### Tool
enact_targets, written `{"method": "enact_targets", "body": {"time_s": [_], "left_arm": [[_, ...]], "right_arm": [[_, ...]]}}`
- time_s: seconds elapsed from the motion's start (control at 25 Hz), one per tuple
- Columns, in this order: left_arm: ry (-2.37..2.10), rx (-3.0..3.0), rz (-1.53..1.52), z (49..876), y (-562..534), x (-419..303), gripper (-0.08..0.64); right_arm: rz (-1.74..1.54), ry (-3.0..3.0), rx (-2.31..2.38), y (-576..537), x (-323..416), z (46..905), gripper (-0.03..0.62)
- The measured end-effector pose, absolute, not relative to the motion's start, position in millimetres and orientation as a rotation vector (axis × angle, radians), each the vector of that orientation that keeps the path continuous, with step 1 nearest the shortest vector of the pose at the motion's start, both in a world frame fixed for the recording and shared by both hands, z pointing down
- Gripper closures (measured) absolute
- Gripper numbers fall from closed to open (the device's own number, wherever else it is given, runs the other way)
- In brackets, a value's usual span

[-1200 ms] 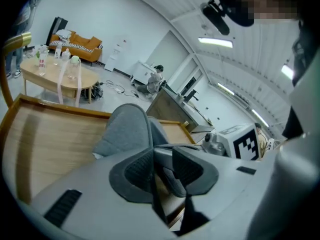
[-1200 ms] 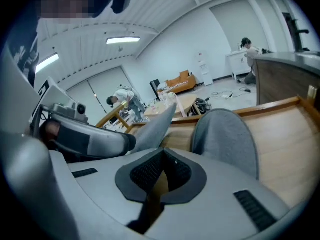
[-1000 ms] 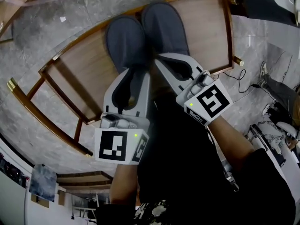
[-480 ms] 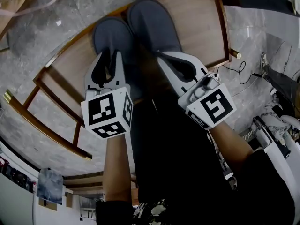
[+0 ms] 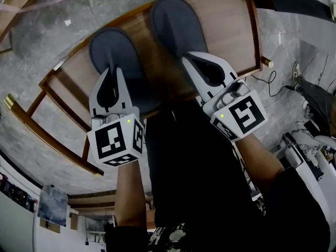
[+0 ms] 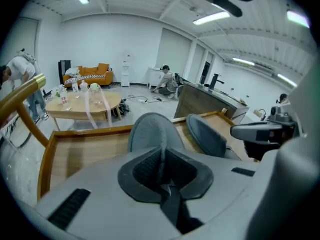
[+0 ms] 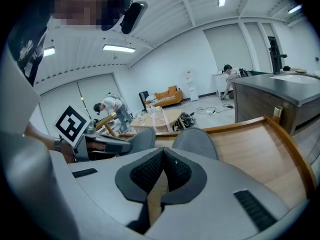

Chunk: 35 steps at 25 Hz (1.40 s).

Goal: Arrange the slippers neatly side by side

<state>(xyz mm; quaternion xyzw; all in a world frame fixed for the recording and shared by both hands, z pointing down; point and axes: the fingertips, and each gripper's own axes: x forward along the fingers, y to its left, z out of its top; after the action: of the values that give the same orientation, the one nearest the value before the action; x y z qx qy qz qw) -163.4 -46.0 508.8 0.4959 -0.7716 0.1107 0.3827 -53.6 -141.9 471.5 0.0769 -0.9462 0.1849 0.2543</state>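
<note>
left slipper (image 5: 107, 45) shifted aside, left gripper (image 5: 113, 71) jaws just closing on it

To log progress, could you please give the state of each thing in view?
left slipper: flat, heel pinched, apart from its mate.
right slipper: flat, toe farther away.
left gripper: jaws just closed on left slipper's heel.
right gripper: jaws shut at right slipper's heel.

Two grey slippers, a left slipper (image 5: 111, 51) and a right slipper (image 5: 176, 22), lie on one rimmed wooden table (image 5: 231, 30). Two grippers show: the left gripper (image 5: 112, 70) and the right gripper (image 5: 190, 57). Farther off are one orange sofa (image 6: 89, 74), one round table (image 6: 82, 107) and two people, a bending person (image 6: 17, 79) and a crouching person (image 6: 165, 80).
</note>
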Motion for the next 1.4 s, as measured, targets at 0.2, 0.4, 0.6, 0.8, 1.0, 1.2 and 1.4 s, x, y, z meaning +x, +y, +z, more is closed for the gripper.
{"method": "enact_targets", "body": {"time_s": [0.2,0.4,0.6,0.8,1.0,1.2,1.4], "left_arm": [[-1.985,1.174,0.238,524,-34,-174,0.534],[-1.969,1.18,0.219,531,-34,-171,0.48],[-1.961,1.186,0.211,534,-35,-167,0.405],[-1.947,1.194,0.211,534,-36,-164,0.407],[-1.947,1.191,0.191,536,-33,-165,0.41],[-1.943,1.186,0.163,535,-33,-164,0.41],[-1.936,1.189,0.136,535,-33,-163,0.41]], "right_arm": [[0.416,-2.585,0.227,-142,-58,468,0.592],[0.269,-2.624,0.258,-146,-65,458,0.592],[0.179,-2.559,0.293,-147,-65,476,0.436],[0.312,-2.433,0.379,-159,-62,523,0.436],[0.725,-2.397,0.475,-153,-70,521,0.575],[0.846,-2.423,0.553,-135,-86,505,0.577],[0.877,-2.356,0.673,-127,-84,525,0.577]]}}
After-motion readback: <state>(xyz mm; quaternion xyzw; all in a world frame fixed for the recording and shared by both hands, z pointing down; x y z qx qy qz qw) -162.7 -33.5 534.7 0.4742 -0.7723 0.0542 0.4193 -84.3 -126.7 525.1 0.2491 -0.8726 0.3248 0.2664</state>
